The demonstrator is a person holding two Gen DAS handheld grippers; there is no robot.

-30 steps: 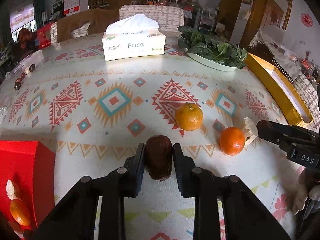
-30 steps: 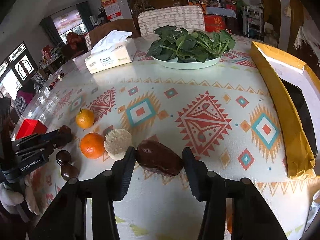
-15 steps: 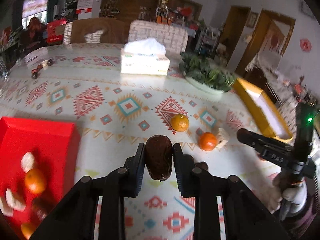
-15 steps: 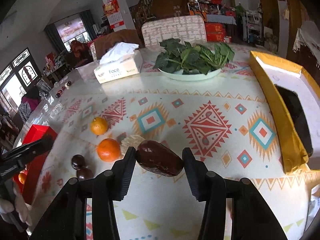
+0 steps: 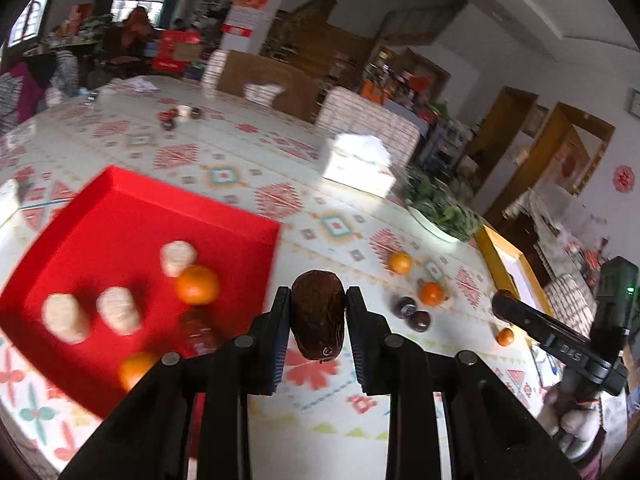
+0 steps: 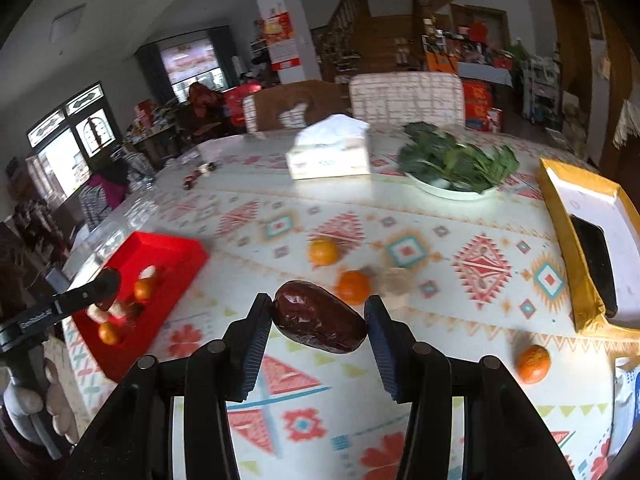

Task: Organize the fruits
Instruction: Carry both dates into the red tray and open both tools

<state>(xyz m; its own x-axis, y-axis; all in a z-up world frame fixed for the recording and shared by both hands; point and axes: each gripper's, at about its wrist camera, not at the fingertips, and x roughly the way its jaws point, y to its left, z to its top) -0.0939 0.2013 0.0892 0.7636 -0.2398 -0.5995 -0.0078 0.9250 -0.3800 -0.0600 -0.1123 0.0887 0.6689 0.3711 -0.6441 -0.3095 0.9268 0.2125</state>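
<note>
My left gripper (image 5: 319, 312) is shut on a dark brown date (image 5: 319, 318), held above the table by the right edge of the red tray (image 5: 120, 200). The tray holds oranges (image 5: 197, 284) and pale round pieces (image 5: 178, 256). My right gripper (image 6: 318, 320) is shut on another dark brown date (image 6: 320, 322), held above the table. On the cloth lie two oranges (image 6: 323, 251) (image 6: 353, 287), a pale round piece (image 6: 396, 282), a third orange (image 6: 533, 364) and two dark fruits (image 5: 412, 312). The red tray also shows in the right wrist view (image 6: 160, 252).
A tissue box (image 6: 330, 152) and a plate of greens (image 6: 456, 168) stand at the back. A yellow-rimmed box (image 6: 576, 272) lies at the right edge. Chairs stand behind the table. Small dark items (image 5: 176, 116) lie far left.
Both grippers have risen and swung left with their dates. The red tray has come into fuller view under the left gripper, and into the right wrist view.
</note>
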